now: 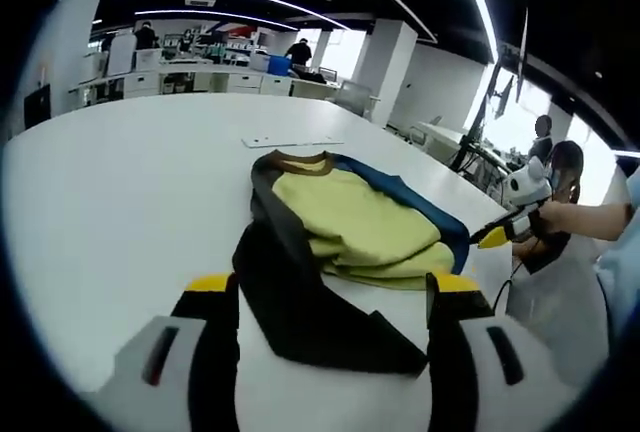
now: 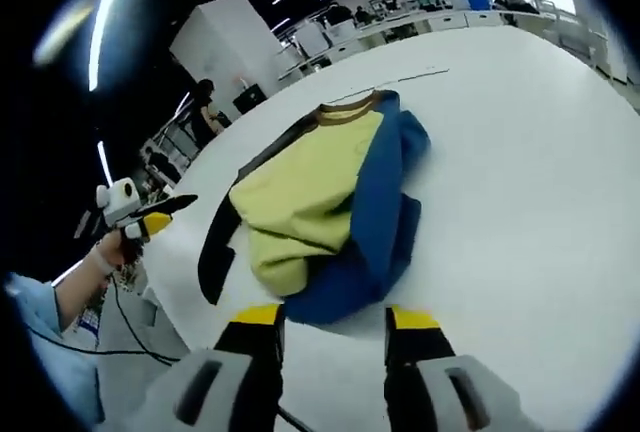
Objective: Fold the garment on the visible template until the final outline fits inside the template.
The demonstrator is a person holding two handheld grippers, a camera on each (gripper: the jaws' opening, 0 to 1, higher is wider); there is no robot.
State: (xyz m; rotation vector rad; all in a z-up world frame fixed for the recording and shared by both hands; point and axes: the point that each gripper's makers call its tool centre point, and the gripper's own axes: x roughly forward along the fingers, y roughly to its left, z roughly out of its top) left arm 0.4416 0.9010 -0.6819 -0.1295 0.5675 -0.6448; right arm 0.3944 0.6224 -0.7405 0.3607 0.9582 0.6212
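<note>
A crumpled garment lies on the white table [image 1: 120, 202], with a yellow-green body [image 1: 355, 222], a brown collar, a black sleeve [image 1: 300, 302] and a blue sleeve [image 1: 420, 207]. My left gripper [image 1: 332, 284] is open low over the table, and the black sleeve runs between its yellow-tipped jaws. In the right gripper view the garment's blue part [image 2: 375, 212] bulges toward my right gripper [image 2: 337, 316], which is open just short of the blue hem. The left gripper [image 2: 150, 220] is seen off the table's edge in a hand, and the right gripper [image 1: 500, 232] likewise.
A thin pale strip [image 1: 292, 140] lies on the table beyond the collar, seen as a line [image 2: 400, 82] in the right gripper view. The table edge [image 2: 165, 282] is close to the garment. Desks and people stand in the background.
</note>
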